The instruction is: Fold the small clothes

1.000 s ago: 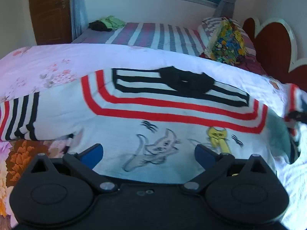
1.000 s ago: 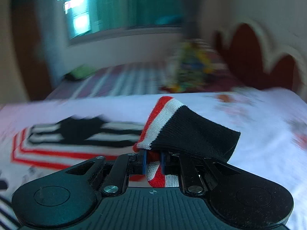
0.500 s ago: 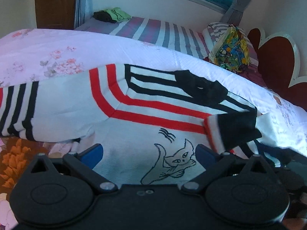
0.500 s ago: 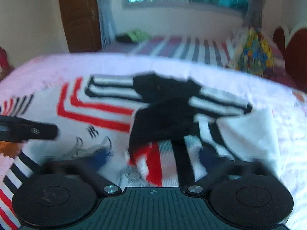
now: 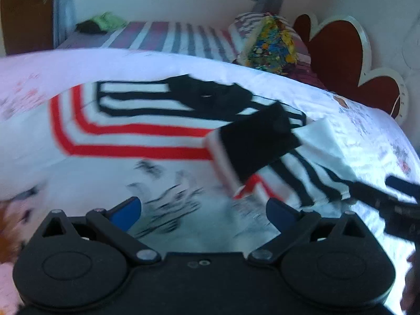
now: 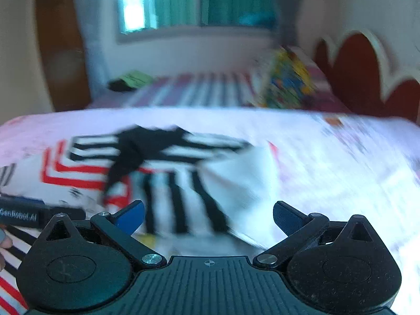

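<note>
Lying flat, the striped sweater (image 5: pixel 136 136) has one sleeve (image 5: pixel 252 147) folded across; both hand-held grippers gape wide, empty.

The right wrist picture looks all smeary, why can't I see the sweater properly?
Right wrist view: motion blur streaks the sweater and bedspread; the window glares. Left wrist view: milder blur, the cat drawing smeared, both curved by fisheye.

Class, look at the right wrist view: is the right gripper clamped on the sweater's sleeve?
No: the right gripper stands wide open above the sleeve.
</note>
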The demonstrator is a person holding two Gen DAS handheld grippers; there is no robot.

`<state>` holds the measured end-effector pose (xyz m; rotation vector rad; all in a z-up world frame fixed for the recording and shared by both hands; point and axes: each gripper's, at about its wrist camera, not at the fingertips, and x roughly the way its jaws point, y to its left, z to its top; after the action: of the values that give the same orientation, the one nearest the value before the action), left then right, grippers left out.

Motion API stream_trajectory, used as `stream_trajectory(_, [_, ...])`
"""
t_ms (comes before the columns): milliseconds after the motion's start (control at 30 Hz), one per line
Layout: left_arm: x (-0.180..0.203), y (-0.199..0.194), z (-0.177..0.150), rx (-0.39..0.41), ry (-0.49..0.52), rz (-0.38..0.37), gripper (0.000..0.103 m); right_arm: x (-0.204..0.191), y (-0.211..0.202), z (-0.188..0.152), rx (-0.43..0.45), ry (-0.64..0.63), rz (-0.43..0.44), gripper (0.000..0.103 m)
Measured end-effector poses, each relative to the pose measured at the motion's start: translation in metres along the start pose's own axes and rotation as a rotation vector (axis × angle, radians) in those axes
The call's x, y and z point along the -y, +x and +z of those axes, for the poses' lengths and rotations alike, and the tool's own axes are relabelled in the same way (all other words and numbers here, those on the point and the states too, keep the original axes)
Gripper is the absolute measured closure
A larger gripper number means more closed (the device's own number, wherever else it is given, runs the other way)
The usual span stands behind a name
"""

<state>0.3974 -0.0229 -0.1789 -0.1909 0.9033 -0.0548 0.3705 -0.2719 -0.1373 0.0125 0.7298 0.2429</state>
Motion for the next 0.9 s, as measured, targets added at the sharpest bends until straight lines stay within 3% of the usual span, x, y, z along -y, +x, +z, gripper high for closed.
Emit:
stream_trajectory(167, [0.027, 0.034, 0.008, 0.025, 0.054, 0.052, 0.008, 0.027, 0.004, -0.015, -0.05, 0.038, -0.046, 0.0])
stream_trajectory(200, [0.025, 0.039, 0.01, 0.025, 0.041, 0.049, 0.014, 0.031, 0.005, -0.017, -0.053, 0.05, -0.046, 0.0])
stream_trajectory(233, [0.02, 0.043, 0.011, 0.025, 0.019, 0.034, 0.038, 0.035, 0.004, -0.019, -0.055, 0.062, -0.046, 0.0])
stream_trajectory(267, [0.01, 0.047, 0.013, 0.007, -0.022, -0.023, 0.051, 0.039, 0.003, -0.02, -0.058, 0.067, -0.047, 0.0])
stream_trajectory(367, [-0.014, 0.047, 0.013, 0.006, -0.143, -0.087, 0.053, 0.046, 0.007, -0.022, -0.066, 0.069, -0.048, 0.0])
stream_trajectory(533, [-0.029, 0.026, 0.015, 0.121, -0.187, -0.142, 0.076, 0.046, 0.018, -0.026, -0.067, 0.028, -0.058, 0.0])
stream_trajectory(667, [-0.044, 0.028, 0.016, 0.108, -0.237, -0.165, 0.086, 0.045, 0.032, -0.028, -0.082, 0.034, -0.049, 0.003])
stream_trajectory(733, [-0.048, 0.031, 0.013, 0.087, -0.252, -0.173, 0.086, 0.044, 0.038, -0.028, -0.098, 0.035, -0.032, 0.054])
stream_trajectory(767, [-0.049, 0.031, 0.01, 0.085, -0.26, -0.181, 0.086, 0.043, 0.043, -0.027, -0.117, 0.037, -0.034, 0.059])
stream_trajectory(900, [-0.049, 0.026, 0.006, 0.087, -0.229, -0.175, 0.091, 0.047, 0.051, -0.027, -0.126, 0.047, -0.048, 0.059])
